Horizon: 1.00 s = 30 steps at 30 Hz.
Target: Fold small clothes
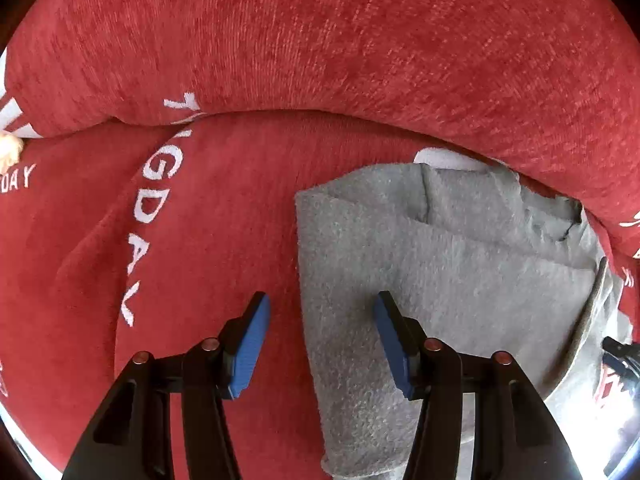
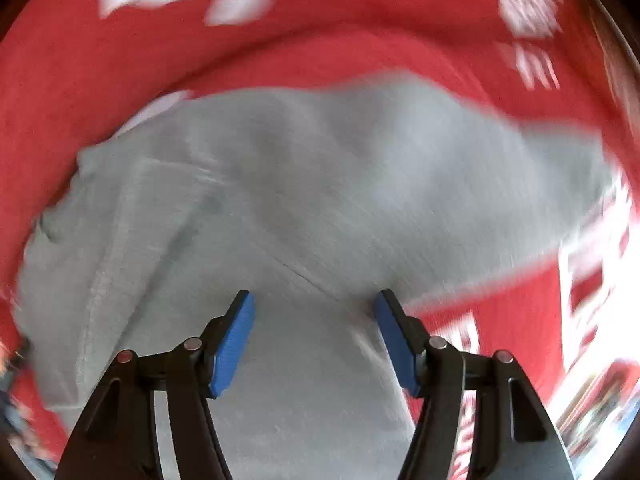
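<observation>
A small grey fleece garment (image 1: 448,264) lies partly folded on a red blanket (image 1: 224,208) with white lettering. My left gripper (image 1: 322,304) points down over the garment's left edge; its blue pads stand apart with nothing pinched, one over the red blanket and one over the grey cloth. In the blurred right wrist view the same grey garment (image 2: 320,184) fills the middle. My right gripper (image 2: 315,304) hangs above the garment's lower part, jaws apart, empty. The garment's far end tucks under a red fold.
A thick roll of the red blanket (image 1: 360,40) rises behind the garment. White letters (image 1: 148,208) run down the blanket at left. A dark object (image 1: 620,356) shows at the right edge. Bright light (image 2: 600,320) washes out the right side.
</observation>
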Tool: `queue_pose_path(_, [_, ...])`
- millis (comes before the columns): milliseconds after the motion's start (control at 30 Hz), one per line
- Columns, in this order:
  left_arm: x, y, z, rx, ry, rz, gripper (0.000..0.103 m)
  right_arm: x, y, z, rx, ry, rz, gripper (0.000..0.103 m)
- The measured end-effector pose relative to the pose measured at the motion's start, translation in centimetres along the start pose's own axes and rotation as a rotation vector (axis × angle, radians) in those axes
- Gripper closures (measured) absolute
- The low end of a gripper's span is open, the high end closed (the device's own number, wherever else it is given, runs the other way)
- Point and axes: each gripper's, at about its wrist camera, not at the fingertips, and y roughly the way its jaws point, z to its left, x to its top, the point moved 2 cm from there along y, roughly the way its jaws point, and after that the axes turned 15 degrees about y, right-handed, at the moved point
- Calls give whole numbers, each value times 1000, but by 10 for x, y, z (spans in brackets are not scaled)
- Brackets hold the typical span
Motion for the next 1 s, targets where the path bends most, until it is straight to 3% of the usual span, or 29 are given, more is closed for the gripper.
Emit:
queue_pose_path(100, [1, 2, 1, 10, 1, -3, 48, 3, -18, -7, 188, 59, 9, 36])
queue_pose_path(167, [-1, 3, -2, 30, 6, -6, 48, 8, -24, 17, 296, 13, 31, 36])
queue_pose_path(200, [-1, 4, -4, 39, 8, -6, 48, 10, -24, 37, 306, -42, 35, 36])
queue_pose_path(300, [-4, 2, -10, 55, 12, -3, 48, 8, -11, 98, 172, -231, 0, 36])
queue_pose_path(367, [-3, 0, -11, 47, 4, 5, 48, 1, 4, 114, 40, -334, -8, 38])
queue_pose_path(433, [-1, -1, -9, 20, -5, 6, 48, -5, 11, 101, -93, -404, -42, 39])
queue_pose_path(533, [0, 0, -6, -18, -2, 4, 48, -4, 2, 33, -81, -272, -10, 37])
queue_pose_path(600, [1, 3, -7, -38, -5, 3, 48, 2, -7, -18, -12, -117, 19, 36])
queue_pose_path(667, [3, 3, -9, -66, -15, -1, 48, 6, -16, -52, 160, 6, 53, 36])
queue_pose_path(767, [4, 3, -14, -104, -23, -1, 48, 15, -13, -70, 386, 118, 134, 37])
queue_pose_path(867, [6, 6, -22, -103, -20, 4, 48, 21, 5, -68, 489, 218, 180, 36])
queue_pose_path(933, [9, 5, -31, -118, -29, -5, 61, 23, 8, -69, 509, 246, 169, 37])
queue_pose_path(967, [10, 7, -33, -126, -25, -11, 88, 25, 9, -65, 518, 247, 168, 44])
queue_pose_path(1000, [11, 7, -34, -127, -23, -12, 92, 28, 10, -62, 515, 231, 174, 77])
